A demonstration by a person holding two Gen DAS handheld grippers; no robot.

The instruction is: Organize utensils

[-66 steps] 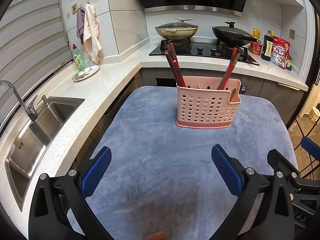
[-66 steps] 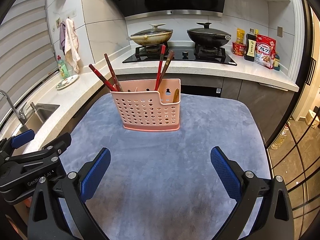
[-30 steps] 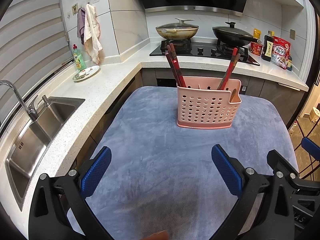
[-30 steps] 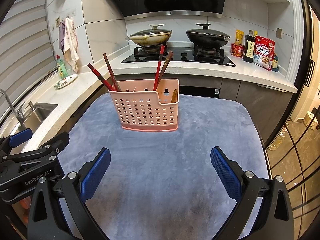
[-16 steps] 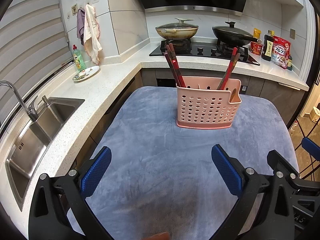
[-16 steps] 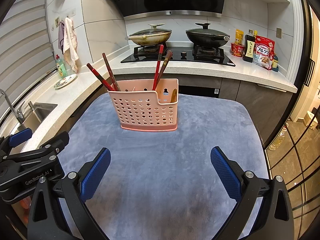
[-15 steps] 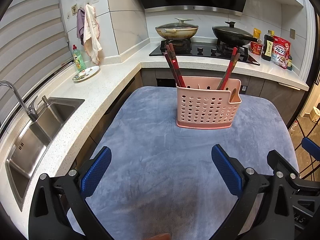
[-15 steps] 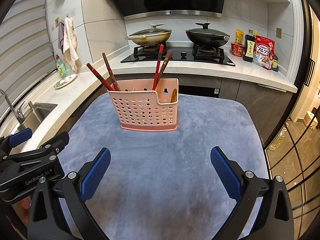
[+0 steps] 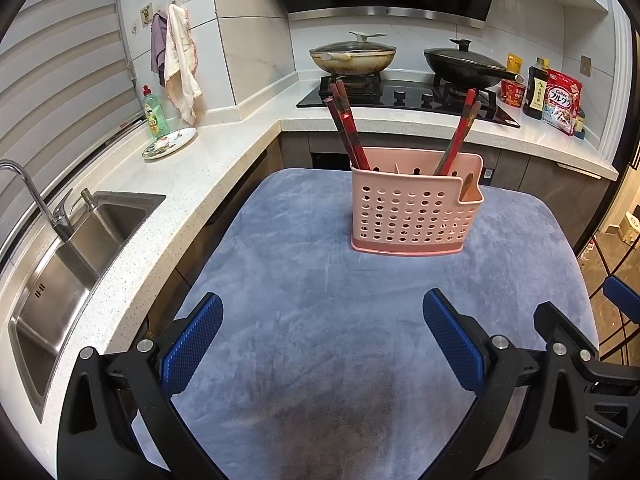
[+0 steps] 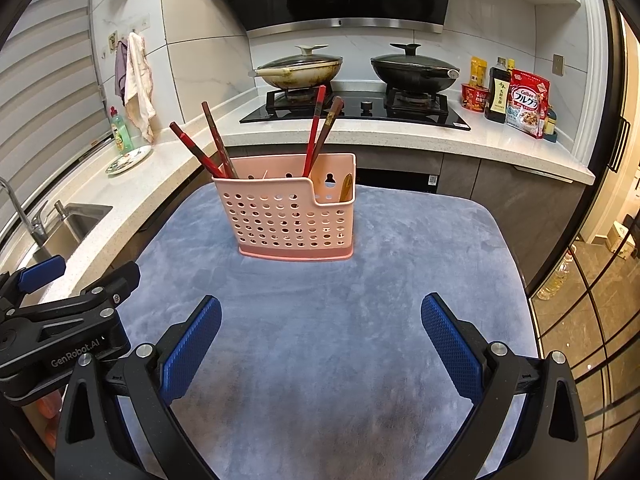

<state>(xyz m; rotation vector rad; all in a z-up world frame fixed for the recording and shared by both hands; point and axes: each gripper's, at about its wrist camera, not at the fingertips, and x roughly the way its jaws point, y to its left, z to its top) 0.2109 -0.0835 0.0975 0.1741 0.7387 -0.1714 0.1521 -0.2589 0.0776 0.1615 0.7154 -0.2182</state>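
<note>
A pink perforated utensil holder (image 9: 412,208) stands upright on the grey-blue cloth (image 9: 360,300); it also shows in the right wrist view (image 10: 286,216). Red chopsticks (image 9: 346,128) lean out of its left end and another pair (image 9: 458,132) out of its middle. A wooden handle (image 10: 346,188) sits in the low right compartment. My left gripper (image 9: 322,340) is open and empty, well short of the holder. My right gripper (image 10: 320,340) is open and empty, beside the left one.
A steel sink (image 9: 68,264) and tap lie to the left in the white counter. A plate (image 9: 170,142) and soap bottle stand behind it. Two lidded pans (image 10: 298,68) sit on the hob. Food packs (image 10: 526,102) stand at the back right.
The right wrist view has shifted very slightly over the frames, so the holder sits a touch further left in it. The left gripper has not moved. Both stay open.
</note>
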